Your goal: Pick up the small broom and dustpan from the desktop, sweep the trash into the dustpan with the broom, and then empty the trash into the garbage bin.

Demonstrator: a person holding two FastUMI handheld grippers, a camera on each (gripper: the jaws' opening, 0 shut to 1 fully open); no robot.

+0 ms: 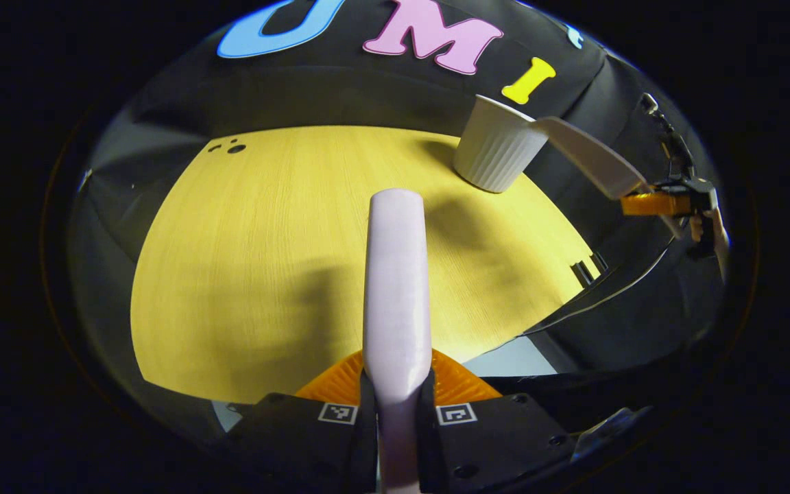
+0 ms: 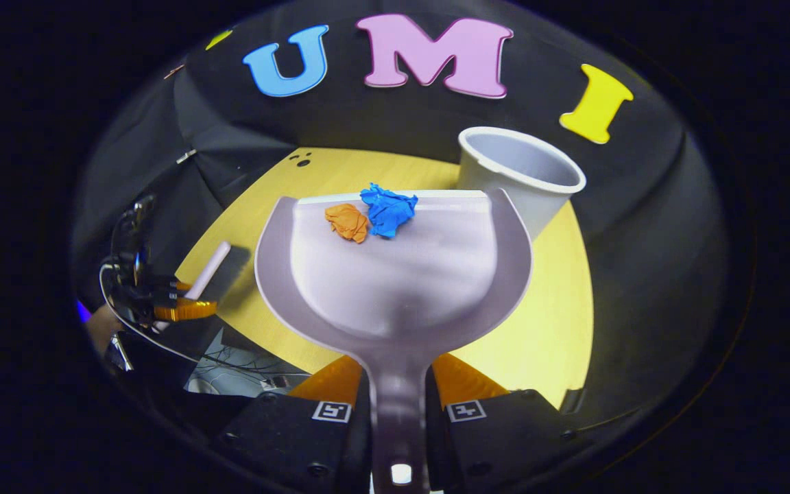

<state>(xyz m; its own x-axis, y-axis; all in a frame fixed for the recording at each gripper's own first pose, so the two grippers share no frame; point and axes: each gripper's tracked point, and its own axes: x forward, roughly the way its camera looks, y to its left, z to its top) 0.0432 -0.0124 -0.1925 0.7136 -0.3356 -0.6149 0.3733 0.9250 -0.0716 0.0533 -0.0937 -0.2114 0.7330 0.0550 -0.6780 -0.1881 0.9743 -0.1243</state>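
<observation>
A yellow wood-grain desk (image 1: 251,274) stands in a booth hung with black cloth. At its far right edge sits a white ribbed bin (image 1: 498,152), upright and open at the top.

In the left gripper view, the left gripper (image 1: 397,394) is clamped on the pale handle of the broom (image 1: 397,288), both fingers pressing its sides; the handle runs straight ahead above the desk, and its bristles cannot be seen from here. To the far right in this view the dustpan (image 1: 590,156) hangs in the air with its front edge just at the bin's rim, though whether the two touch is hard to tell. The right gripper (image 1: 649,204) holds it by the handle.

In the right gripper view, the right gripper is clenched on the dustpan's handle, and the pan spreads out ahead of it, raised above the desk. Two crumpled scraps lie side by side near the pan's far lip: an orange scrap (image 2: 348,221) on the left and a blue scrap (image 2: 388,209) on the right, touching. The bin rises just behind the pan's far right corner. At the near left, the left gripper holds the broom beside the desk's edge.
</observation>
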